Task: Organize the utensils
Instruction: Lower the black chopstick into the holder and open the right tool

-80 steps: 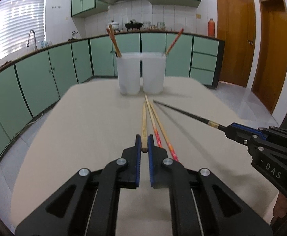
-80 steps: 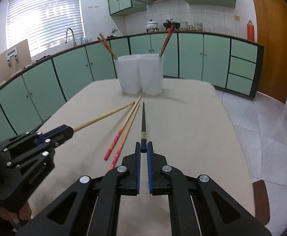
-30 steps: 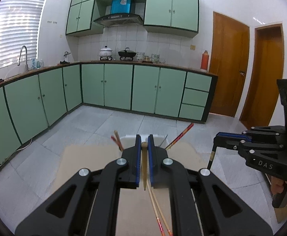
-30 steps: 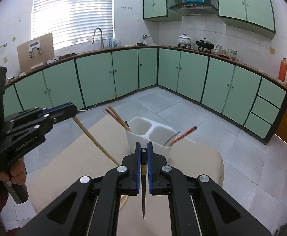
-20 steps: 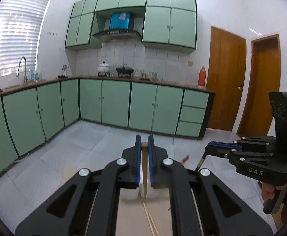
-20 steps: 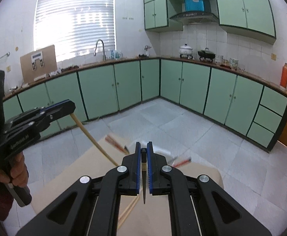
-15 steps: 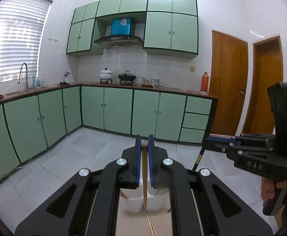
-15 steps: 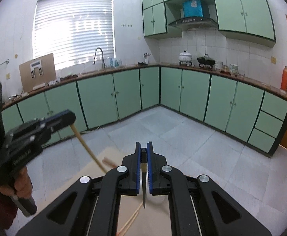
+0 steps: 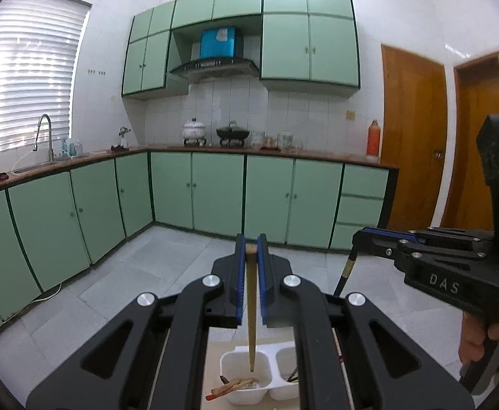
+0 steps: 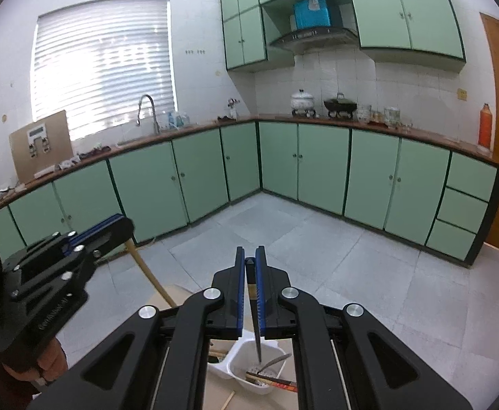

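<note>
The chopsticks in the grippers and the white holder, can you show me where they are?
Wooden chopstick [image 9: 251, 307], left wrist view, mid-shaft.
Black chopstick [image 10: 256, 324], right wrist view, tapering shaft.
Holder [image 9: 228, 381], left wrist view, left compartment's wall.

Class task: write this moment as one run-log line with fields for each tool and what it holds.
left tool: shut on wooden chopstick, tip above holder's left cup | right tool: shut on black chopstick, tip above right cup

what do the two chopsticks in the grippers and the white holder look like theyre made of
Light chopstick in the left gripper: probably bare wood or bamboo, matte tan, with a squared top end.
Dark chopstick in the right gripper: black and smooth with a pale band near the top; lacquered wood or plastic, can't tell which.
White holder: likely plastic, thin, slightly translucent walls with rounded moulded corners.
</note>
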Demonstrator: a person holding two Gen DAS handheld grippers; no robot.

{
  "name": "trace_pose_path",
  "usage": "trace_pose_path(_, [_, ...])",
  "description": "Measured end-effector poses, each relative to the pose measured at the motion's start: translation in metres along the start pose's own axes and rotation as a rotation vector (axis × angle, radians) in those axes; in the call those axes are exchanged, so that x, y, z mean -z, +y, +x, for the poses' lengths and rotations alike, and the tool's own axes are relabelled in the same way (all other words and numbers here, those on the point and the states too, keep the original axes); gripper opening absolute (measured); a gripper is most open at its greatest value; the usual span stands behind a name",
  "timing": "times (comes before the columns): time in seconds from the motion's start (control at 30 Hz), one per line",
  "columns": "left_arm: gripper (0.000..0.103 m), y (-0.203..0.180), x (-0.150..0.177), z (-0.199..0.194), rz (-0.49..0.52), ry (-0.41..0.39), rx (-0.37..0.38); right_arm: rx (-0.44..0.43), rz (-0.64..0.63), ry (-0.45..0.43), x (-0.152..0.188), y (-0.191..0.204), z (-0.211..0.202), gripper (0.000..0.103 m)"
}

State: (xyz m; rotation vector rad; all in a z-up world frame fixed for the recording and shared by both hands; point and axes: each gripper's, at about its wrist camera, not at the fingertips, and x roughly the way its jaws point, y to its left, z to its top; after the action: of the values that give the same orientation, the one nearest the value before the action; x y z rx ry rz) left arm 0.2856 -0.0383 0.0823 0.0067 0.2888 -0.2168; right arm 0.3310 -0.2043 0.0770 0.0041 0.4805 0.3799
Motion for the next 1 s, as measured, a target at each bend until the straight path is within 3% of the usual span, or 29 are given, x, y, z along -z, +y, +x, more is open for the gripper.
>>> trace_pose_path(0.3, [0.009,0.018,0.048,0.032,-0.008,0.149,-0.017,0.002,0.037,0.096,0.056,-0.009,0.024,0.008])
trace_pose_path(0.4, [0.021,0.023,0.053,0.023,-0.009,0.141,-0.020,0.019,0.049,0.079,0.062,-0.014,0.014,0.015])
trace_pose_path(0.5, [0.034,0.026,0.053,0.006,-0.010,0.108,-0.025,0.046,0.061,0.037,0.065,-0.017,-0.007,0.027])
trace_pose_path(0.73, [0.070,0.019,0.067,-0.053,0.005,0.011,-0.067,0.120,0.054,-0.072,0.091,-0.009,-0.064,0.067])
trace_pose_path(0.87, [0.078,0.009,0.092,-0.082,0.011,-0.007,-0.075,0.151,0.032,-0.096,0.121,0.001,-0.085,0.080])
trace_pose_path(1.0, [0.079,0.002,0.124,-0.100,0.001,0.023,-0.080,0.166,0.035,-0.075,0.158,0.013,-0.095,0.082])
